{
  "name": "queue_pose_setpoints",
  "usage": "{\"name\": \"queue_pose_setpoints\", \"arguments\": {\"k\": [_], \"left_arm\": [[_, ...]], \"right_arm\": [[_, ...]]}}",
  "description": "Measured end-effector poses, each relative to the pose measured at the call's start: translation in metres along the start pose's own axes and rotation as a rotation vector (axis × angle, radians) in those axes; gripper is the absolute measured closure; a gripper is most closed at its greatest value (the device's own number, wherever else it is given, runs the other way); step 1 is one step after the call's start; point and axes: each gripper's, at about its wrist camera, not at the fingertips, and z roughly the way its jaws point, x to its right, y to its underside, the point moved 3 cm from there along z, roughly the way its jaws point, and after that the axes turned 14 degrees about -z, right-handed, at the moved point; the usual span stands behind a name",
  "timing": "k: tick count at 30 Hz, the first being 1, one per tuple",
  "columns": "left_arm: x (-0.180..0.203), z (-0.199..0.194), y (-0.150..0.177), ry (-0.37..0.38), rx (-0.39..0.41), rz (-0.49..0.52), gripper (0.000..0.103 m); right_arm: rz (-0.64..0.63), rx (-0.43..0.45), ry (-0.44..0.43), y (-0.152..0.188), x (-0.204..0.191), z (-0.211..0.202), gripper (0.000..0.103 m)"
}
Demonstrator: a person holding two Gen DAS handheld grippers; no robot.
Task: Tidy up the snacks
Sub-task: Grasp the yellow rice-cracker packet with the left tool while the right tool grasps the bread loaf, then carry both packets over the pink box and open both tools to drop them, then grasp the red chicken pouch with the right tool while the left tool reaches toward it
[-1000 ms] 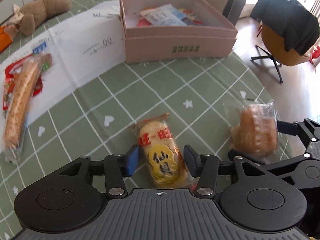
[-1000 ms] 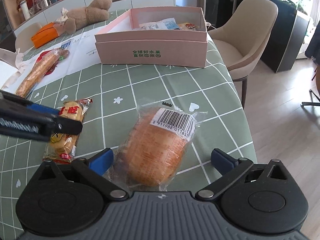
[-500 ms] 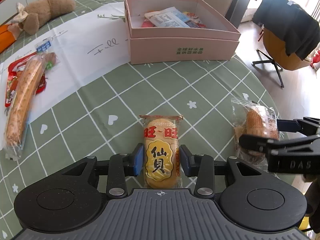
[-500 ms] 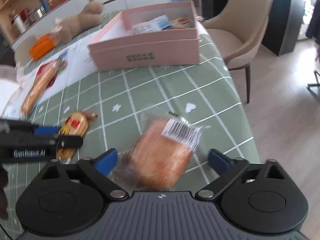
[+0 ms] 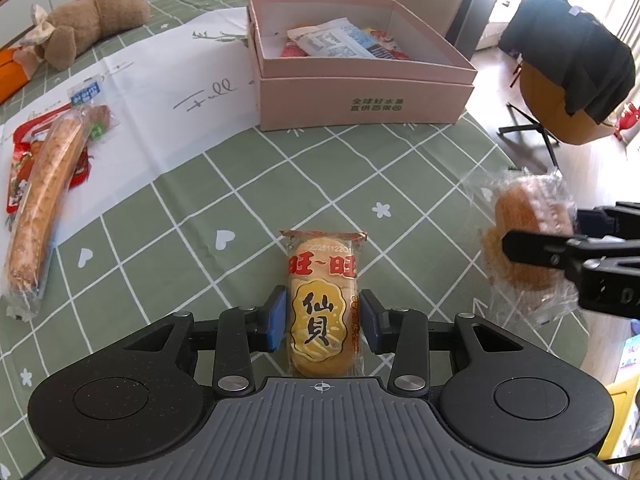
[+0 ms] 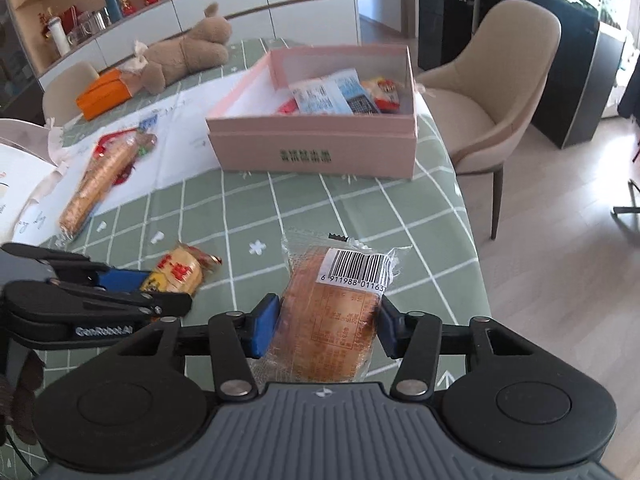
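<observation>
On the desk (image 5: 248, 184) ahead sits the pink box (image 6: 320, 148), partly filled. My right gripper (image 6: 326, 326) clamps the soft bread pack (image 6: 328, 320) mid-body; squeeze lightly, it crushes. My left gripper (image 5: 322, 318) pinches the light, brittle rice cracker pack (image 5: 322, 300) across its slippery wrapper.

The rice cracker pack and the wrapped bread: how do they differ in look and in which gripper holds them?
The rice cracker pack is narrow and printed yellow and red; the wrapped bread is wider, in clear film with a barcode. The left gripper holds the pack, the right gripper the bread. Both are sealed snacks outside the pink box.
</observation>
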Motion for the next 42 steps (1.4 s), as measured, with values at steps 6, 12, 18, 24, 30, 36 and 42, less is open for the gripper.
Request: {"name": "queue_pose_setpoints", "arguments": {"k": [6, 12, 18, 24, 30, 36, 42], "left_arm": [[0.003, -0.025, -0.02, 0.139, 0.083, -0.097, 0.064], [0.04, -0.099, -0.14, 0.299, 0.353, -0.039, 0.062], [0.053, -0.038, -0.211, 0.269, 0.234, -0.016, 0.06], [0.002, -0.002, -0.158, 0.19, 0.213, -0.096, 0.059], [-0.086, -0.014, -0.116, -0.085, 0.342, -0.235, 0.059], [-0.173, -0.024, -0.097, -0.291, 0.311, -0.425, 0.051], [-0.17, -0.019, -0.075, -0.173, 0.222, -0.402, 0.063]], "right_arm": [[0.009, 0.043, -0.007, -0.011, 0.01, -0.014, 0.053], [-0.013, 0.24, 0.038, -0.099, 0.042, -0.052, 0.053], [0.079, 0.256, 0.1, -0.183, 0.093, -0.02, 0.021], [0.091, 0.126, 0.075, -0.136, 0.085, 0.018, 0.021], [-0.05, 0.037, 0.039, -0.1, 0.037, 0.049, 0.022], [-0.1, 0.023, -0.084, -0.115, -0.007, 0.066, 0.022], [-0.171, 0.031, -0.18, -0.145, -0.058, 0.074, 0.022]]}}
